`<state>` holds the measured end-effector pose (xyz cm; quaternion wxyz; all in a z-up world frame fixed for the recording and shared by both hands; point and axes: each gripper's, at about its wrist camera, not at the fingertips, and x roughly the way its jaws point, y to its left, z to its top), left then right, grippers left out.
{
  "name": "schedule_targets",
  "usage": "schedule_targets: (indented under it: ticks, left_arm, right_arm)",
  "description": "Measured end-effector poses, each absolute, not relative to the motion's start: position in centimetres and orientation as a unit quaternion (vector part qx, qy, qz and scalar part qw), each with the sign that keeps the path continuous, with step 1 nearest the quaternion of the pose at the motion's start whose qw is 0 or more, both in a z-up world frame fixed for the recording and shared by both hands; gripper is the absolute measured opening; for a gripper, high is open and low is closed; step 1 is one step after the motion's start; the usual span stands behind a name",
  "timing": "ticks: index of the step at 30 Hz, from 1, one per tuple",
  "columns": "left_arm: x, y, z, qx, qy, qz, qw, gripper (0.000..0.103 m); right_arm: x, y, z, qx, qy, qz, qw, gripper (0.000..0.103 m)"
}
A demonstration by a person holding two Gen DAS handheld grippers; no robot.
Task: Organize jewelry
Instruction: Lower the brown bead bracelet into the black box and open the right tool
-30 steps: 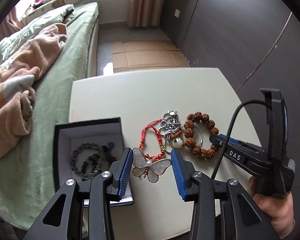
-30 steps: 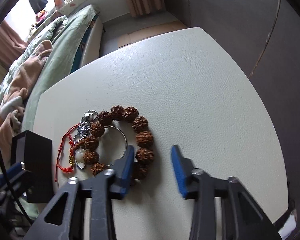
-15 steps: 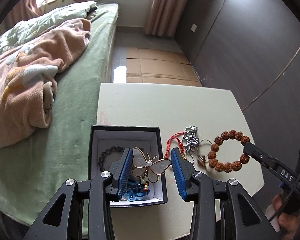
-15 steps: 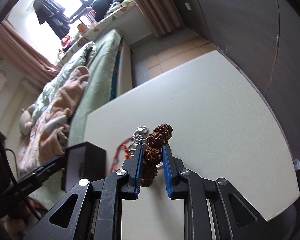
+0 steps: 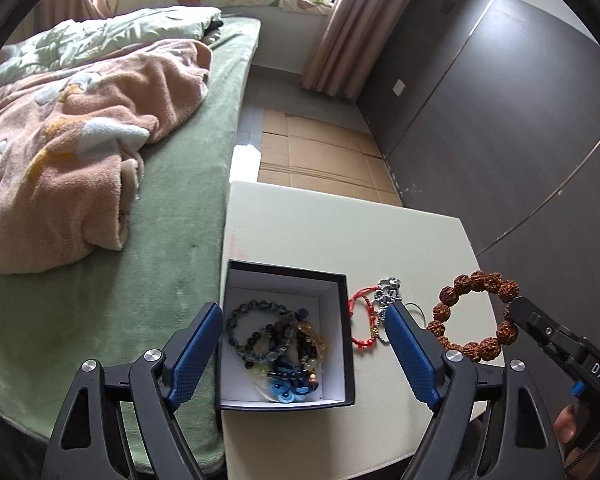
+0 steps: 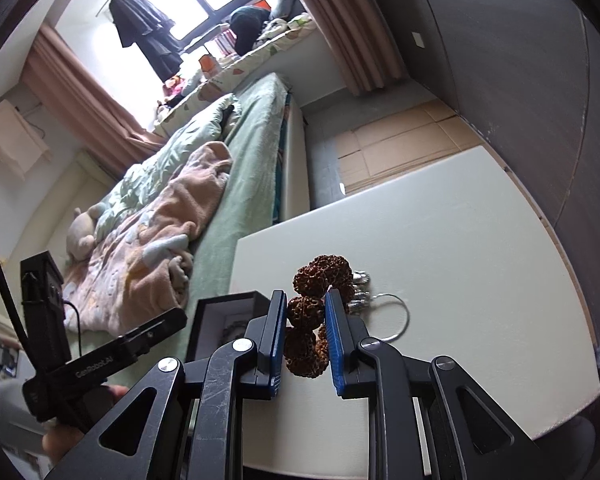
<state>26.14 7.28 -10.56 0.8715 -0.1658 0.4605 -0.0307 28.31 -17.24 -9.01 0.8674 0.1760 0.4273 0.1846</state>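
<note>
The right gripper carries the white letters "DAS" on its black body, readable in the left wrist view. The left gripper shows pale lettering along its arm in the right wrist view, too soft to read with certainty.

The left gripper's jaws have just been opening and now stand wide over the black jewelry box, with nothing between them. A second ago they pinched a butterfly brooch above the desk; that brooch is no longer between the pads, and it cannot be made out among the tangle of beaded bracelets lying in the box's white interior.

The right gripper is clamped on the brown seed-bead bracelet, which now hangs raised off the cream desk; a second ago it lay flat there with the jaws spread around it.

On the desk, just right of the box, lie a red cord bracelet and a silver chain piece, close together. A thin wire ring rests by the silver piece. The bed with a pink blanket runs along the left.
</note>
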Motion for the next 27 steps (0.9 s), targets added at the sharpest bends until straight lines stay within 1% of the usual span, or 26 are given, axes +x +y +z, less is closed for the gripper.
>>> schedule_targets:
  ticks: [12, 19, 20, 21, 23, 27]
  left_arm:
    - [24.5, 11.4, -10.1, -0.177, 0.447, -0.004, 0.877, 0.084]
    - [23.6, 13.9, -9.6, -0.193, 0.437, 0.015, 0.878, 0.087]
    - [23.6, 14.0, -9.7, -0.193, 0.437, 0.016, 0.878, 0.087]
    - [23.6, 13.9, -9.7, -0.191, 0.438, 0.015, 0.878, 0.087]
    - [23.5, 13.5, -9.7, -0.187, 0.440, 0.010, 0.878, 0.087]
    - [23.8, 11.7, -9.6, -0.176, 0.444, -0.008, 0.878, 0.087]
  right_arm:
    - [28.3, -11.0, -6.9, 0.150, 0.424, 0.246, 0.859, 0.020]
    - [29.0, -7.0, -8.1, 0.141, 0.458, 0.301, 0.824, 0.022]
    - [28.8, -7.0, -8.3, 0.150, 0.459, 0.311, 0.819, 0.030]
    - [28.6, -7.2, -8.3, 0.159, 0.453, 0.316, 0.818, 0.045]
    - [28.0, -8.2, -8.1, 0.171, 0.435, 0.311, 0.827, 0.062]
    - [27.4, -11.3, -8.5, 0.199, 0.432, 0.294, 0.829, 0.063]
